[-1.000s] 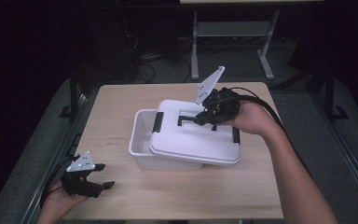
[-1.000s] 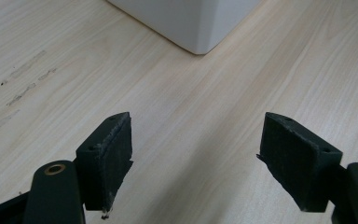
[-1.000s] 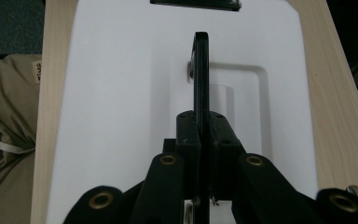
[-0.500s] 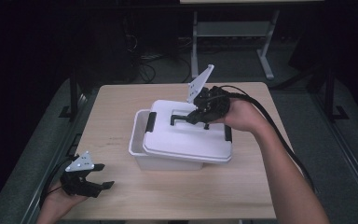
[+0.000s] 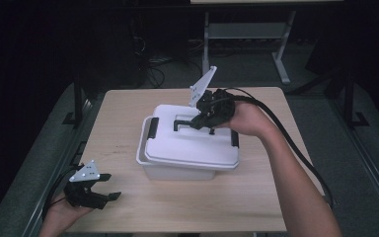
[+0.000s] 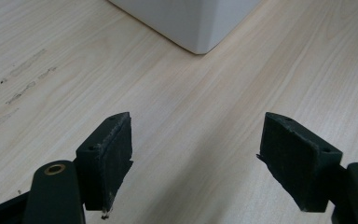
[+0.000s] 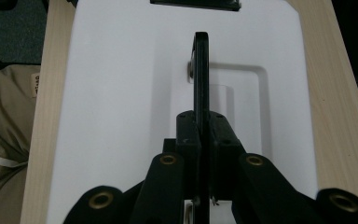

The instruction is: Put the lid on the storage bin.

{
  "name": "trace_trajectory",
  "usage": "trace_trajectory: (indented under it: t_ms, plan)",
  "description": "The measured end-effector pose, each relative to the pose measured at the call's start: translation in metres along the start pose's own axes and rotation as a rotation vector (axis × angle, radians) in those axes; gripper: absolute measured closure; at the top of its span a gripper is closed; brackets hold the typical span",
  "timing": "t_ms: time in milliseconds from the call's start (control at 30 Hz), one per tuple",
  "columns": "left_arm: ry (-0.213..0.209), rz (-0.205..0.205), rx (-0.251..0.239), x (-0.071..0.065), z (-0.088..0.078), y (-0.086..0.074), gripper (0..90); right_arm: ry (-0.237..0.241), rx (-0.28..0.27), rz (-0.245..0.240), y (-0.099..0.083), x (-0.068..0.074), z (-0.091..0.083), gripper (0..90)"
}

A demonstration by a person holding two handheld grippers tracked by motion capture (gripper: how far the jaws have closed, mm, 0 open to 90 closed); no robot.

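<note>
Your right hand-held gripper (image 5: 208,120) is clamped shut on the black handle (image 7: 201,70) of a white lid (image 5: 192,145), which lies flat over a white box (image 5: 177,172) at the middle of the desk (image 5: 128,113). The lid's long axis runs left to right across the high view. Your left hand-held gripper (image 5: 109,186) rests with jaws wide apart and empty at the near left corner of the pale wood desk. The room behind is dark.
</note>
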State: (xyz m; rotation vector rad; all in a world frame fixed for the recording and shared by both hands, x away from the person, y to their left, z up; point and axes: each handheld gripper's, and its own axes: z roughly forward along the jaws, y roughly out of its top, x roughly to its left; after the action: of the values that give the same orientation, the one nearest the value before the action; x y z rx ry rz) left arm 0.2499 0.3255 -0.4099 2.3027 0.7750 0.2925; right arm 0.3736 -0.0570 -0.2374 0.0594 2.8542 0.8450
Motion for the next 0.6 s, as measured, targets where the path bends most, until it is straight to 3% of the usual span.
trace_trajectory:
  t_ms: [600]
  plan:
    - [0.003, -0.001, -0.004, 0.002, -0.003, -0.001, 24.8, 0.014, 0.020, -0.030, 0.022, -0.008, 0.014, 84.5]
